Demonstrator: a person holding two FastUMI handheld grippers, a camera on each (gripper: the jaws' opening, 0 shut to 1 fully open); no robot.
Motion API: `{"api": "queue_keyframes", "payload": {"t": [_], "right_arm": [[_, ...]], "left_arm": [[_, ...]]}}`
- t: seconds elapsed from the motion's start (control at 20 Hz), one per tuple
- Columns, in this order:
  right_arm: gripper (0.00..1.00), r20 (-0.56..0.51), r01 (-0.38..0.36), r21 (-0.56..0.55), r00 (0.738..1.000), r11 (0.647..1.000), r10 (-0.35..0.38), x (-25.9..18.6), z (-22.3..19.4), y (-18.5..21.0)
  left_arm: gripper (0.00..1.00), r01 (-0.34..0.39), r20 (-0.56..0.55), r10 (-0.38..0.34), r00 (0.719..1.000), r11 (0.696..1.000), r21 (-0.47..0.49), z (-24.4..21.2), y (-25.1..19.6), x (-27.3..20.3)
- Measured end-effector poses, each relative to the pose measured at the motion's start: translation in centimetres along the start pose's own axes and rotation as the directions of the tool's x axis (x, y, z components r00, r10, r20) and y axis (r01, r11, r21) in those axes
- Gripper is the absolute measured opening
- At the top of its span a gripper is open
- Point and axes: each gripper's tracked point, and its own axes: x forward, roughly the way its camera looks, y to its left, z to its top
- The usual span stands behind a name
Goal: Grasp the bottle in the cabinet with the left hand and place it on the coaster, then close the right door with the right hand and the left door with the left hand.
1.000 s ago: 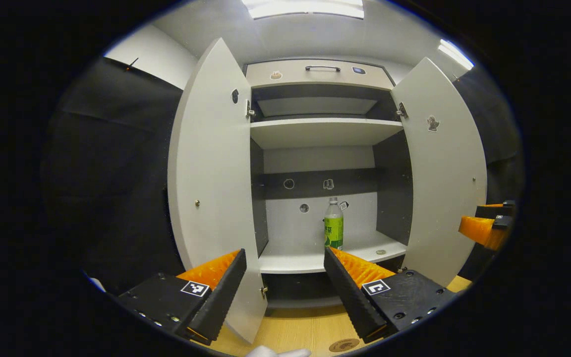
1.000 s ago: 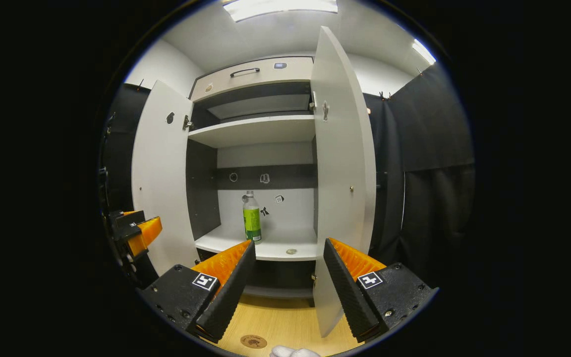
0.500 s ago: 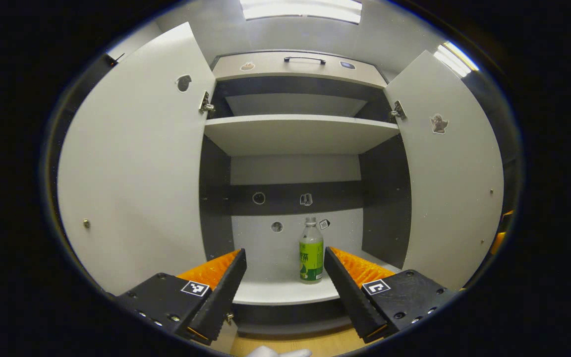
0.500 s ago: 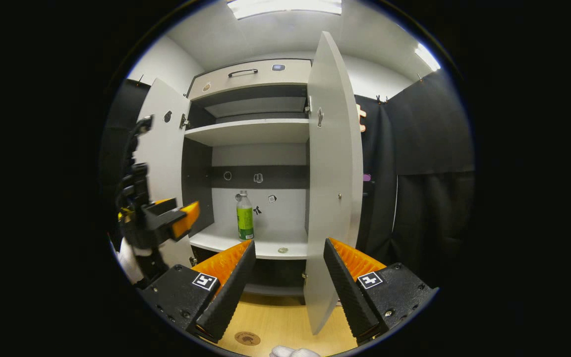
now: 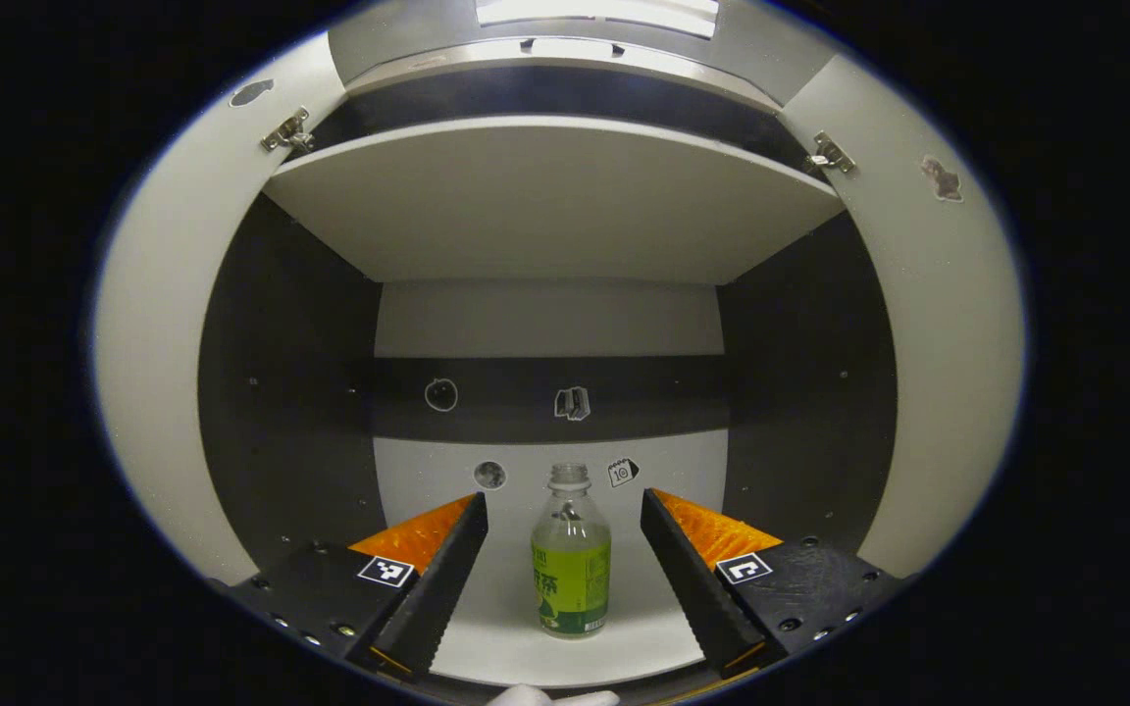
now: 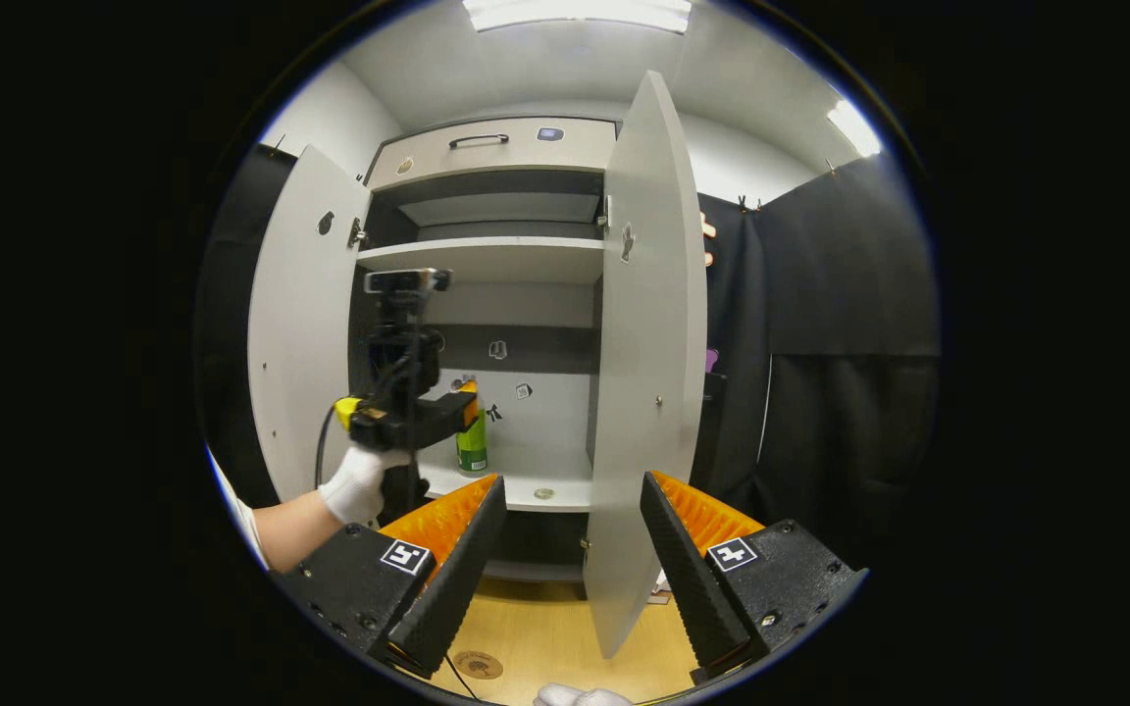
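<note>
A clear bottle (image 5: 570,564) with a green label stands upright on the cabinet's lower shelf (image 5: 506,642). My left gripper (image 5: 565,515) is open inside the cabinet, its fingers either side of the bottle and a little short of it, not touching. In the right gripper view the left gripper (image 6: 457,407), held by a gloved hand (image 6: 359,485), reaches beside the bottle (image 6: 473,453). My right gripper (image 6: 570,495) hangs open in front of the cabinet, near the edge of the open right door (image 6: 639,392). The left door (image 6: 300,343) stands open. A round brown coaster (image 6: 478,665) lies on the wooden table.
An upper shelf (image 5: 545,196) spans the cabinet above the bottle. A small round disc (image 6: 544,493) lies on the lower shelf to the bottle's right. A drawer with a dark handle (image 6: 479,140) tops the cabinet. Black cloth hangs to the right of the right door.
My left gripper has moved forward into the cabinet until the bottle stands between its open fingers. The right gripper has barely moved and stays open.
</note>
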Motion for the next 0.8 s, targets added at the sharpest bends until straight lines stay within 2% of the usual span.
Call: {"api": "queue_keyframes", "payload": {"t": [0.25, 0.5, 0.55, 0.6, 0.8], "right_arm": [[0.85, -0.031, -0.001, -0.026, 1.0, 1.0, 0.0, -0.1, -1.2, 0.1], [0.85, -0.036, 0.004, -0.022, 0.999, 1.0, -0.005, -0.3, -1.3, -0.3], [0.85, -0.033, 0.005, -0.022, 0.999, 1.0, -0.005, -0.4, -1.2, -0.2], [0.85, -0.03, 0.002, -0.023, 1.0, 1.0, -0.003, -0.5, -1.2, -0.2], [0.85, -0.026, -0.009, -0.03, 1.0, 1.0, 0.008, -1.0, -1.2, 0.1]], "left_arm": [[0.96, -0.022, -0.042, 0.022, 0.999, 1.0, -0.001, -3.7, -0.2, 4.5], [0.96, -0.041, -0.074, 0.042, 0.996, 0.999, 0.018, -5.9, 0.3, 6.3], [0.87, -0.052, -0.078, 0.054, 0.995, 0.998, 0.027, -6.1, 0.5, 6.6], [0.74, -0.044, -0.081, 0.046, 0.996, 0.998, 0.036, -6.0, 0.5, 6.5], [0.72, -0.004, -0.072, 0.007, 0.997, 0.999, 0.037, -4.1, 0.1, 3.1]]}}
